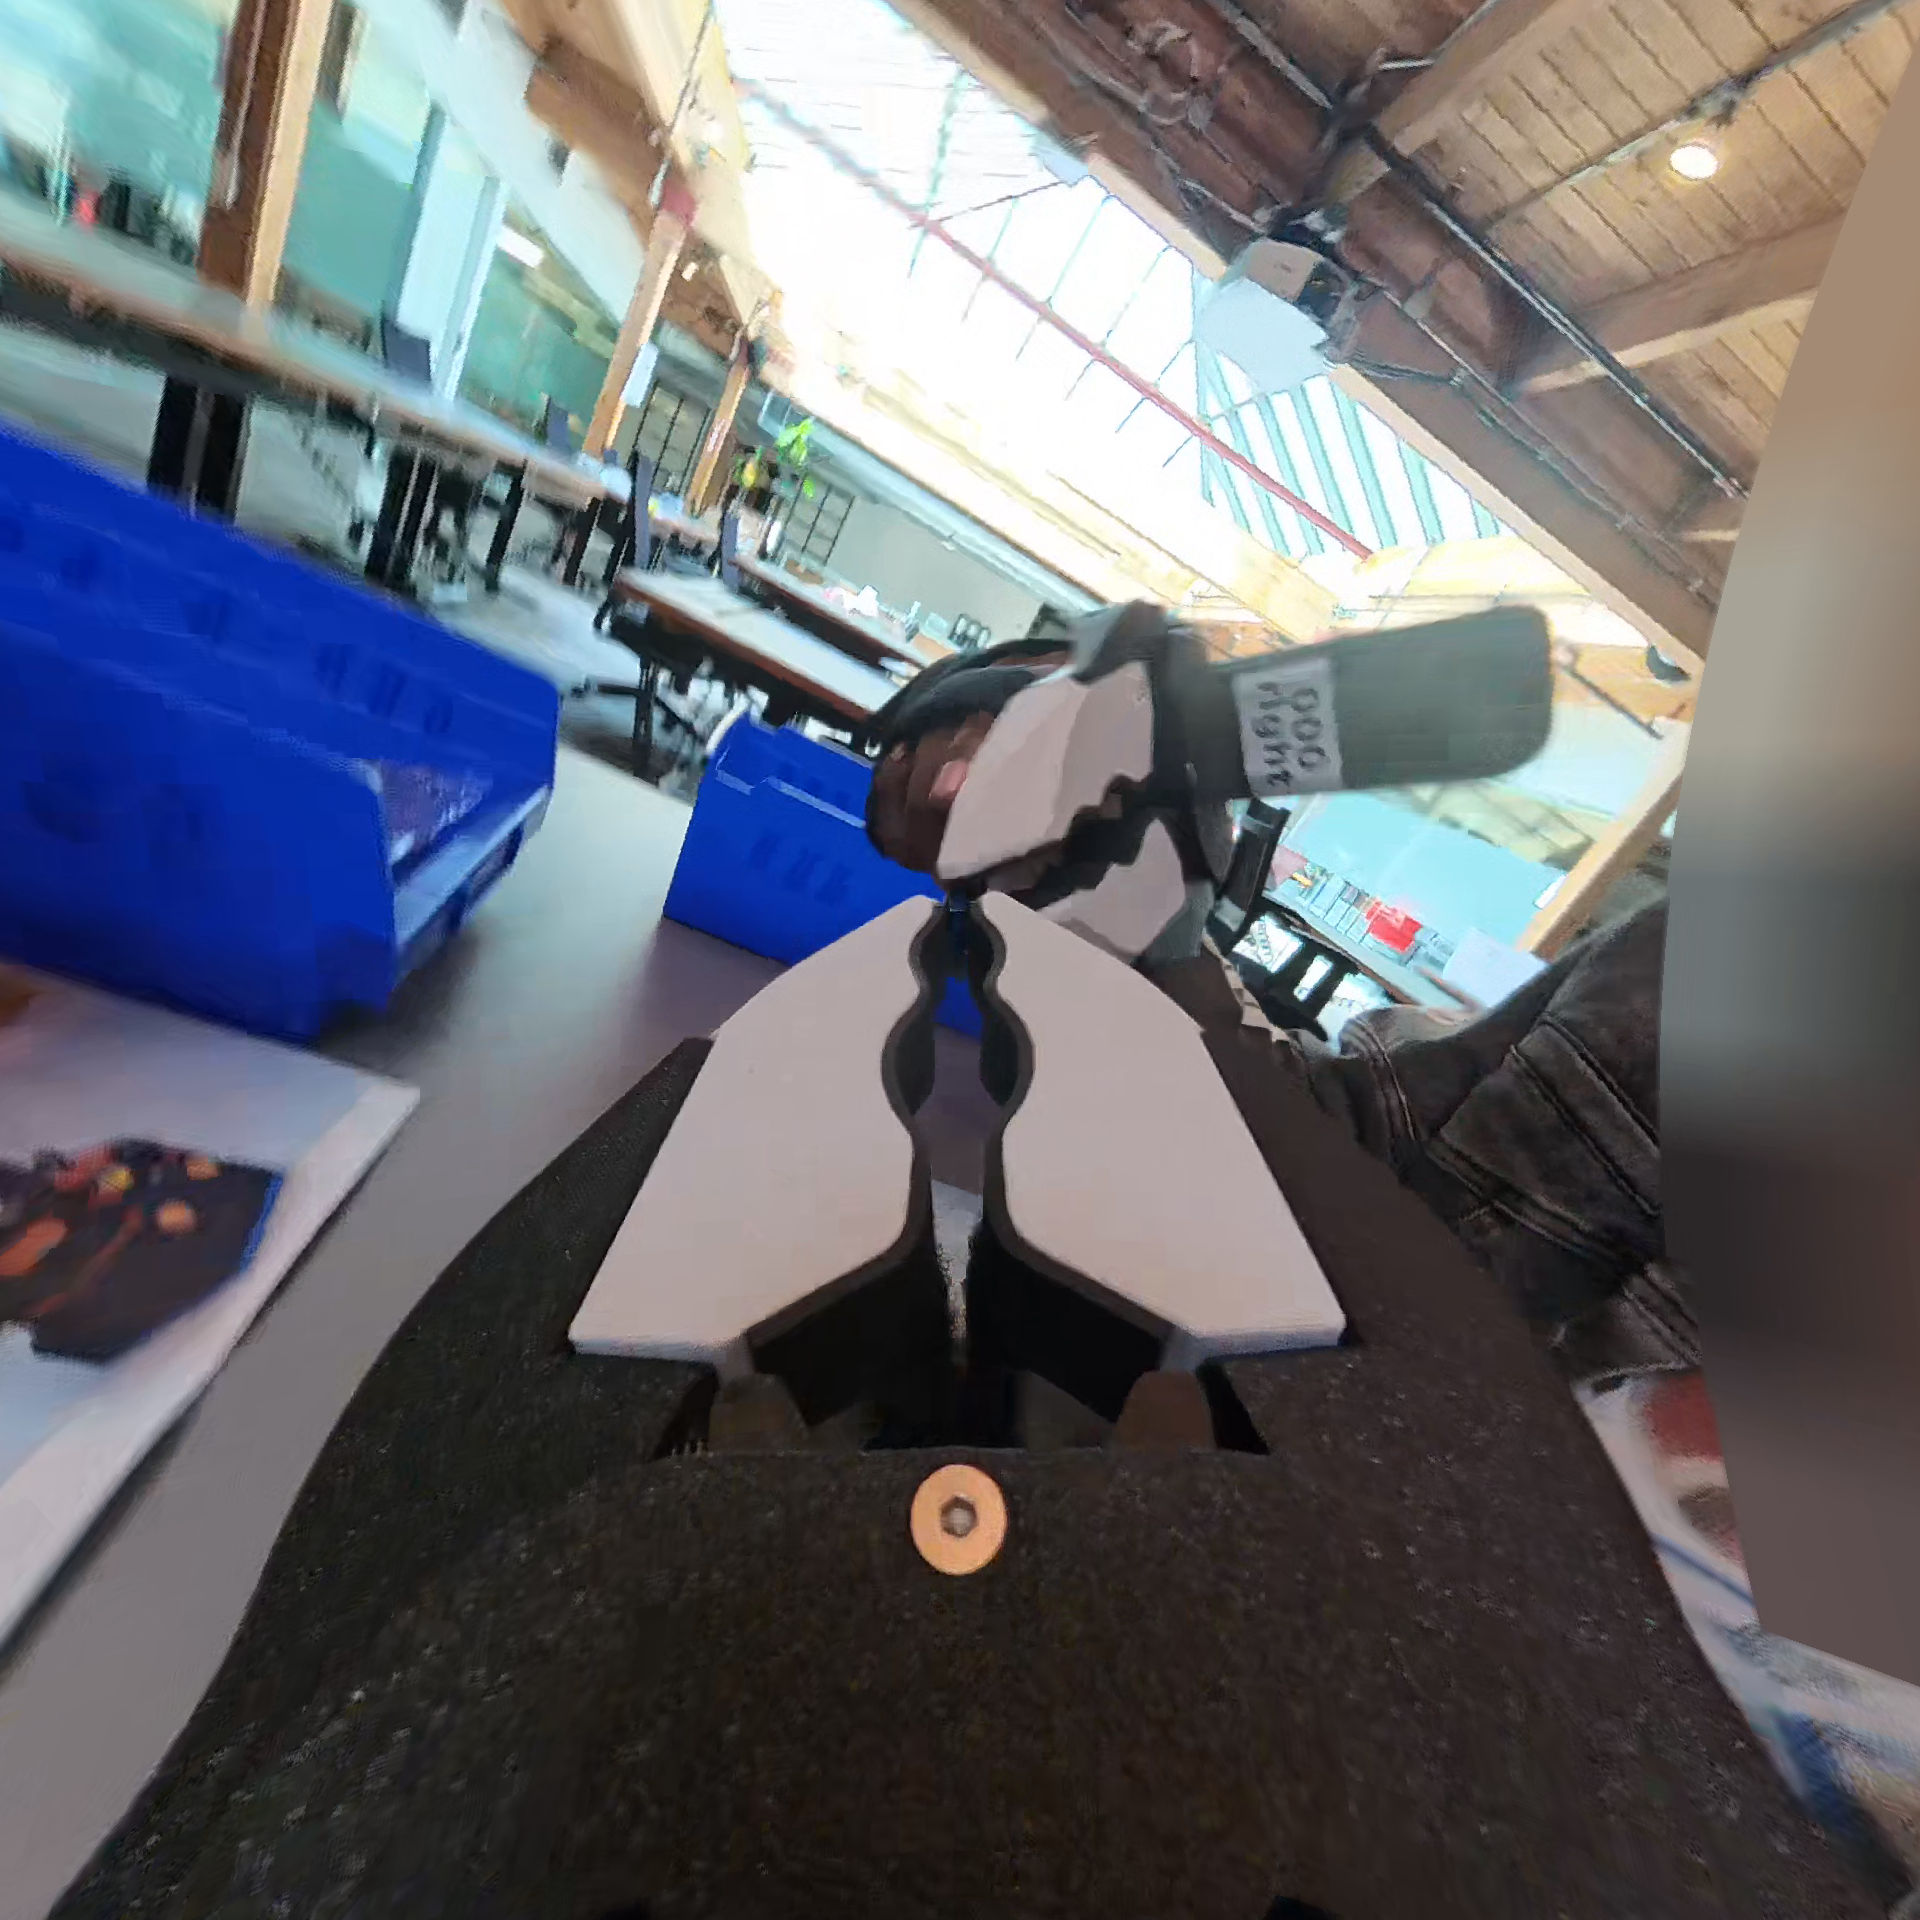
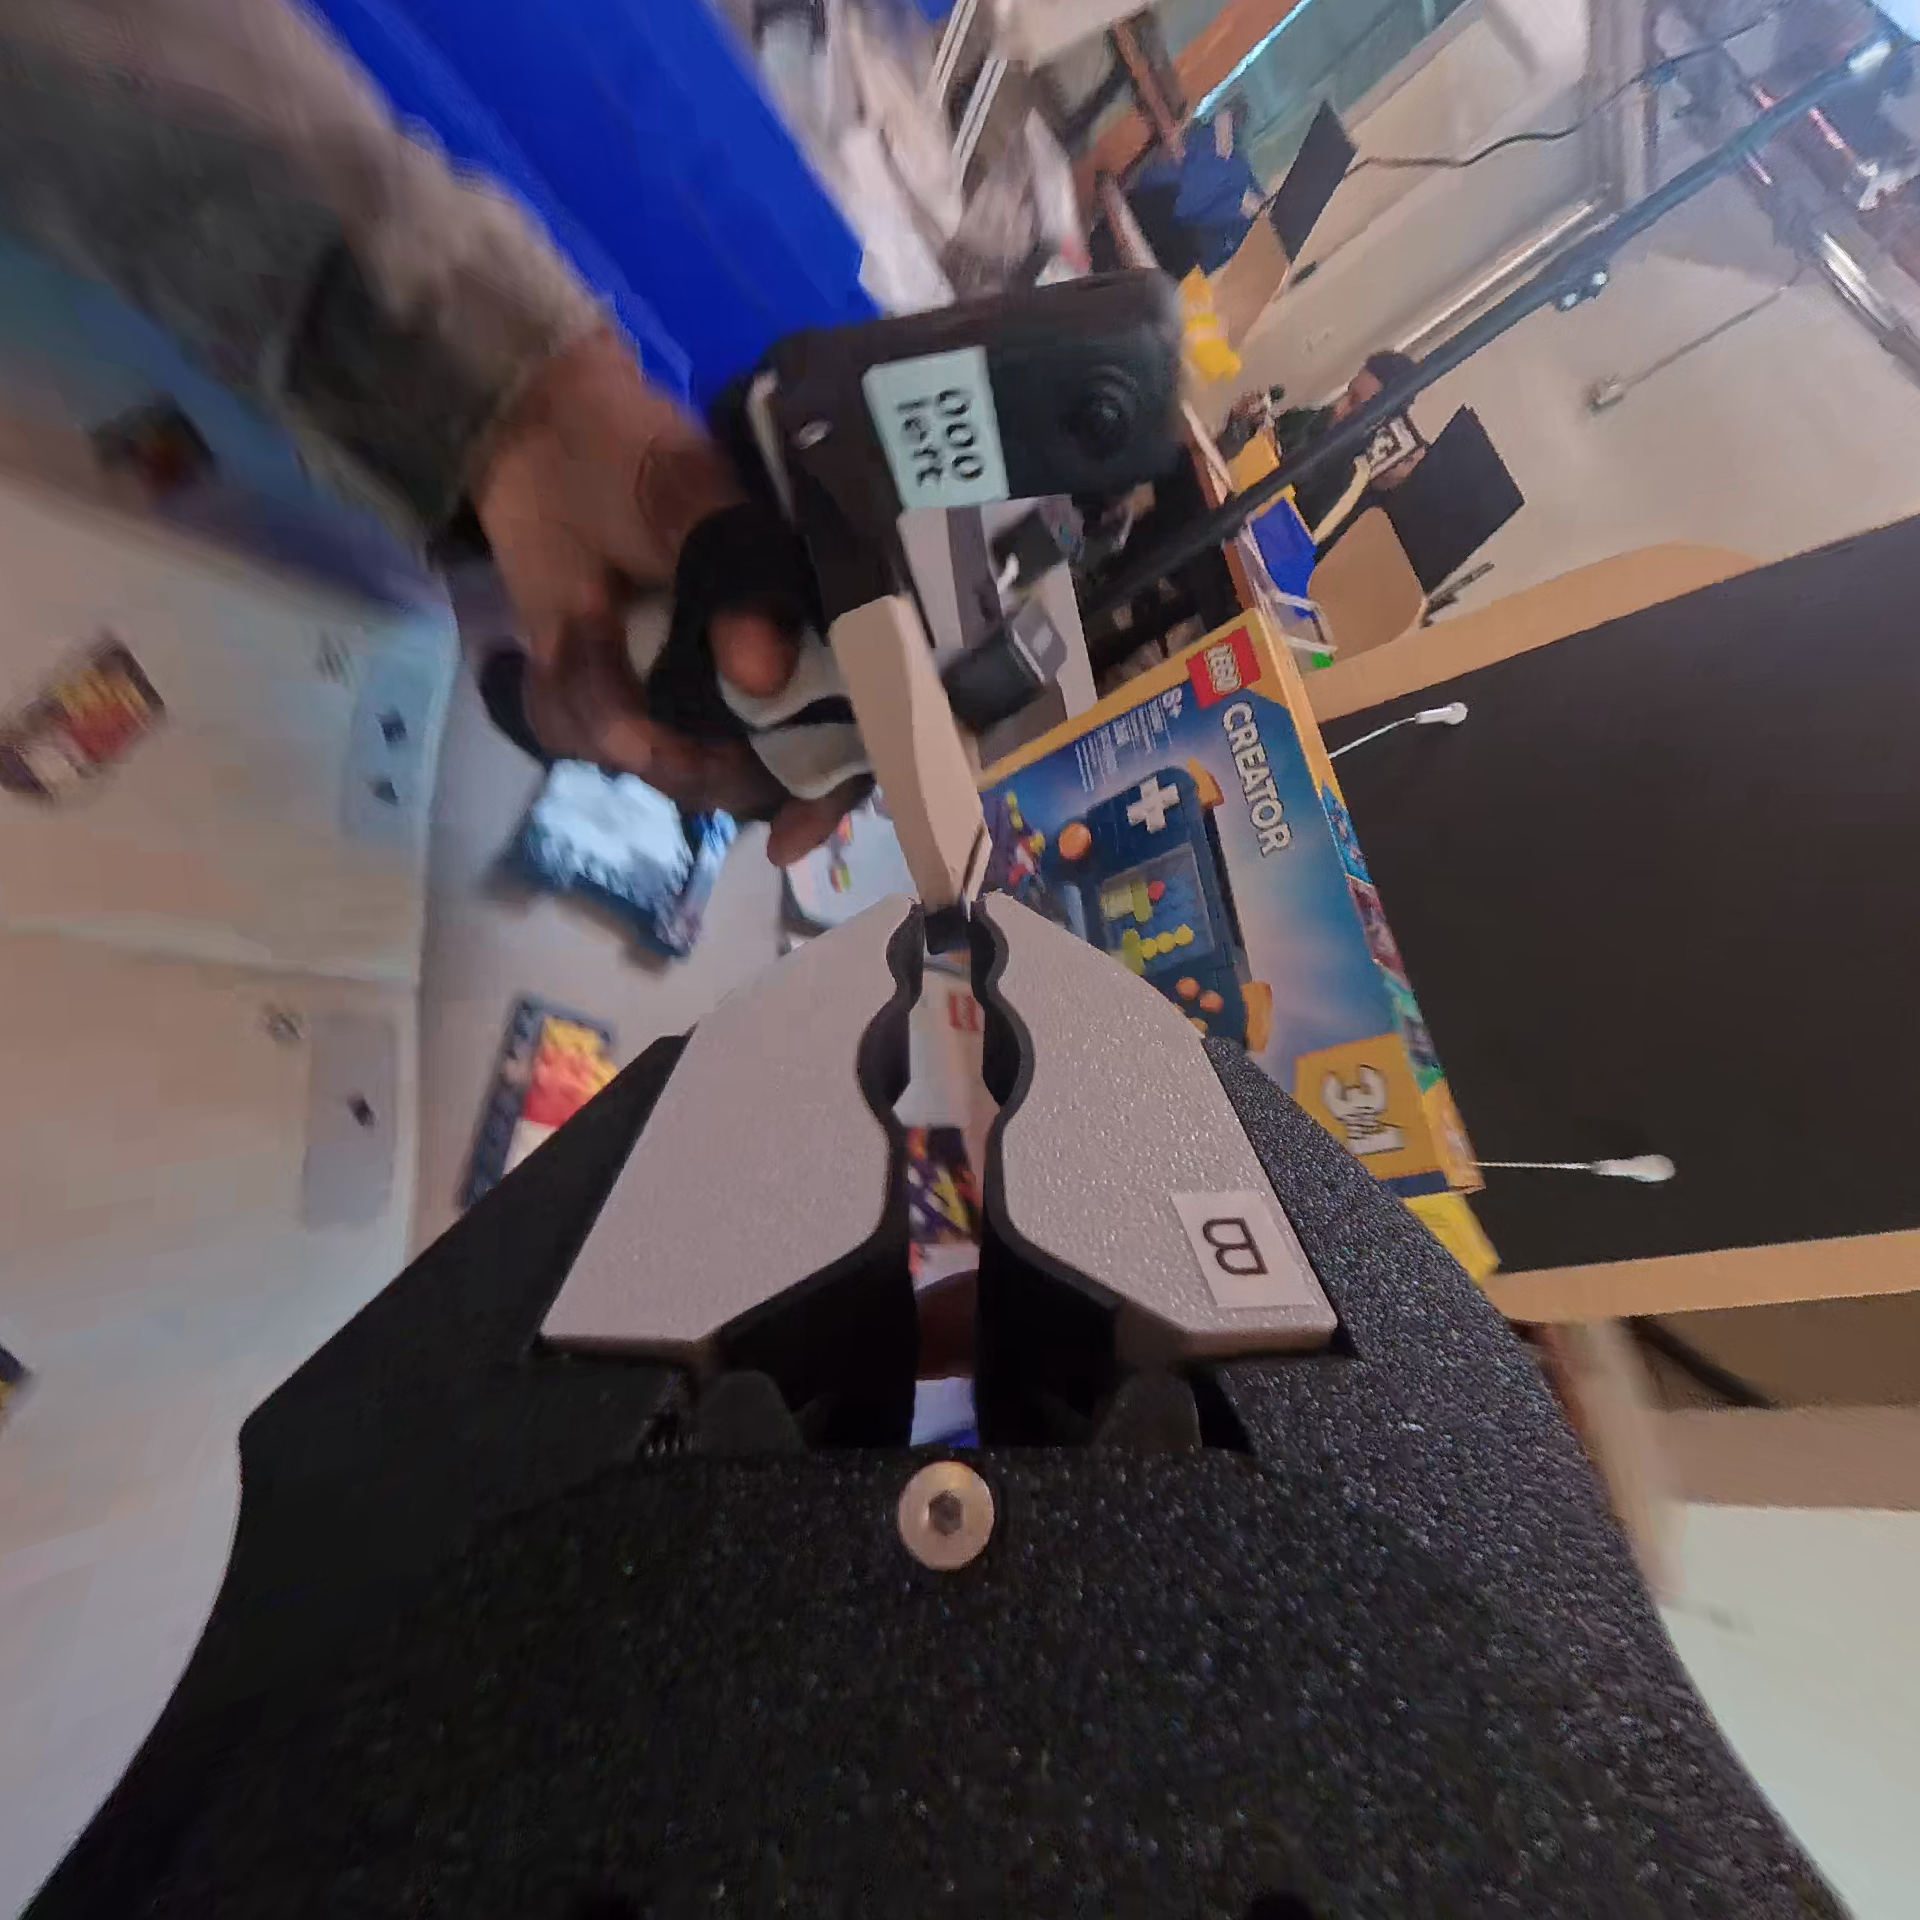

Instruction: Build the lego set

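Black textured housing fills the bottom of both wrist views, with two grey fingers running forward from it. At the tips of the left gripper (image 1: 957, 914) a small dark blue piece (image 1: 957, 928) is pinched, the jaws nearly together on it. The right gripper (image 1: 982, 883) meets that same spot from above, tip to tip with the left one, and a hand (image 1: 914, 790) wraps its grip. In the right wrist view, the right gripper (image 2: 943, 920) has its jaws closed on a small dark piece (image 2: 943, 928), and the left gripper's fingertips (image 2: 951, 878) come down onto that piece; whether both tools clamp one and the same piece I cannot tell for certain. Just beyond the piece stands a colourful toy brick box (image 2: 1226, 904). Left of the piece in the left wrist view sit a small blue bin (image 1: 769, 842) and, farther left, a large blue bin (image 1: 260, 727) on the grey table (image 1: 561, 987), with a printed booklet (image 1: 156, 1247) near the camera.
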Demonstrator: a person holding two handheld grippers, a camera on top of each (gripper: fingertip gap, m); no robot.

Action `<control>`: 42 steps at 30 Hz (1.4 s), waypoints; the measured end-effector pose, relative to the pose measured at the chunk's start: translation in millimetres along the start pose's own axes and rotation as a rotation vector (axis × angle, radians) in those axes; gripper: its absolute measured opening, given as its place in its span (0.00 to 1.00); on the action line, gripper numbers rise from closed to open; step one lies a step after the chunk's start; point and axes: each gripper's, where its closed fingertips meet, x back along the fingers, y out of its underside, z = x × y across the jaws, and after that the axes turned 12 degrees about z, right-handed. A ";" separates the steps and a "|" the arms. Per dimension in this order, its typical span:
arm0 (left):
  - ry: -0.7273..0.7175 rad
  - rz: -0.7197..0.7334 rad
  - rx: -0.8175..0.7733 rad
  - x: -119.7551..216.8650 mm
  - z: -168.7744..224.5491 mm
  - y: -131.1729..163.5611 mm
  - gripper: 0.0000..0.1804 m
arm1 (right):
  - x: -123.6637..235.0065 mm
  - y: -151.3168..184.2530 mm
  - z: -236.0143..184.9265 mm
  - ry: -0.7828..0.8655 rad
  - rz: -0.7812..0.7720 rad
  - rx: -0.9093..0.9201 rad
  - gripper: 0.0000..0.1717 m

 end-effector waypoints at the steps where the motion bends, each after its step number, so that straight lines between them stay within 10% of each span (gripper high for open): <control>1: 0.043 0.032 -0.099 0.3 8.1 -6.2 0.01 | 2.0 -6.9 4.4 0.011 0.055 -0.121 0.06; 6: 0.060 0.120 -1.120 5.0 39.3 -24.9 0.01 | 18.2 -26.2 7.7 -0.206 0.258 -1.058 0.12; 13: 0.050 -0.027 -1.375 -4.4 35.9 -4.5 0.02 | 19.1 -33.3 1.5 -0.363 0.330 -1.356 0.13; 29: 0.053 -0.043 -1.338 -2.9 32.1 -1.2 0.02 | 12.9 -30.6 -11.0 -0.374 0.266 -1.257 0.05; 36: 0.022 0.075 -0.674 -2.6 32.9 -25.6 0.07 | 25.2 -35.6 24.8 -0.071 0.373 -0.724 0.05; 42: 0.076 0.119 -0.639 -4.0 45.1 -28.4 0.10 | 21.9 -46.4 13.6 -0.104 0.334 -0.601 0.04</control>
